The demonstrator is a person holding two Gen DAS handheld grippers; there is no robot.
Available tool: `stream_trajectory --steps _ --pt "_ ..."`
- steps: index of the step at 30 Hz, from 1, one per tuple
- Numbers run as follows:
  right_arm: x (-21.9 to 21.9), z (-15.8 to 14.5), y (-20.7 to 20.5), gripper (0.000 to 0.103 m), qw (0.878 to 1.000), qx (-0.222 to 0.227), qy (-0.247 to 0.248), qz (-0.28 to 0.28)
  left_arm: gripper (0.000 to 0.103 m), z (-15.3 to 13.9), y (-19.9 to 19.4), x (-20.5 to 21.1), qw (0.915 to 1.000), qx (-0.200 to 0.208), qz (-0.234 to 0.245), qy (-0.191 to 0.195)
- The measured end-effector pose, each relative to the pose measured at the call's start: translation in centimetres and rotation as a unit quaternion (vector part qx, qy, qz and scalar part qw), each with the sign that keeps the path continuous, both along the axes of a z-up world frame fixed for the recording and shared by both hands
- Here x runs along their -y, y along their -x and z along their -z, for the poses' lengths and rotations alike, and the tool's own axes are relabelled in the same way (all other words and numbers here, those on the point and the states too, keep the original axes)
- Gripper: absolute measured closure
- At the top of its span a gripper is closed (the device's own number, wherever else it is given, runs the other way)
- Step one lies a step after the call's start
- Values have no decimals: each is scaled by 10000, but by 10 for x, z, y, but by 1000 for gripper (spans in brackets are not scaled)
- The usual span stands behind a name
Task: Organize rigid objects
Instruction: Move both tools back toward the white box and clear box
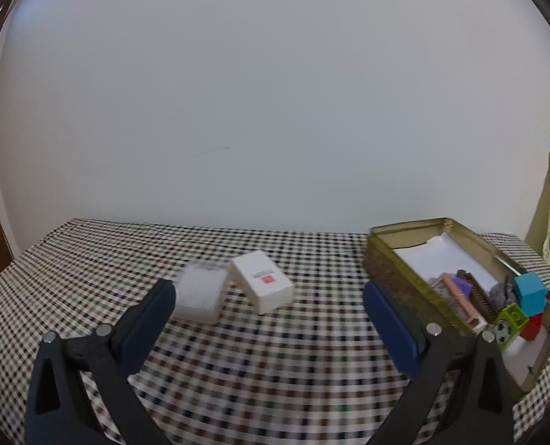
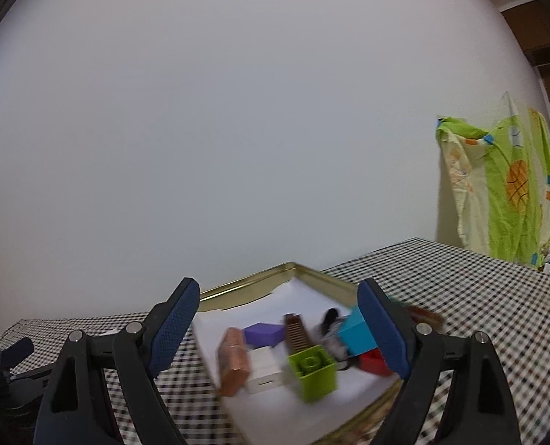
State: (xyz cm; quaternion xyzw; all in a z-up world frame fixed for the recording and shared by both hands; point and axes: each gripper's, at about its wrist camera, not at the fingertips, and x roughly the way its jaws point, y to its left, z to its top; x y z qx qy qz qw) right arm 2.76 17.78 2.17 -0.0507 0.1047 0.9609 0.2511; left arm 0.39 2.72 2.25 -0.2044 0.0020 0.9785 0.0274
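On checked cloth (image 1: 275, 352), I'm seeing L gripper (image 1: 269, 296) gaping w/ white boxes (image 1: 262, 282); only R gripper (image 2: 278, 328), also gaping, is showing gold tin's (image 2: 245, 285) green studded block (image 2: 314, 372).

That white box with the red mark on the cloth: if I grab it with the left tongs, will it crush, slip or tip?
The white box looks like thin card with flat sides, so it should grip squarely but may dent under a hard squeeze. It lies flat on the checked tablecloth, so rolling or tipping seems unlikely. A push might slide it into the blurred white object beside it.
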Motion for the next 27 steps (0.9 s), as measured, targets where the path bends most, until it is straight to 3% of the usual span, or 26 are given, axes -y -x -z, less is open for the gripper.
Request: stream_trajectory --steps 13,27 --pt "43 4 58 14 9983 230 98 -519 1 6 29 81 9967 242 -757 -134" --pt "75 13 141 14 9868 984 85 -1285 2 24 70 139 9856 900 -1329 -536"
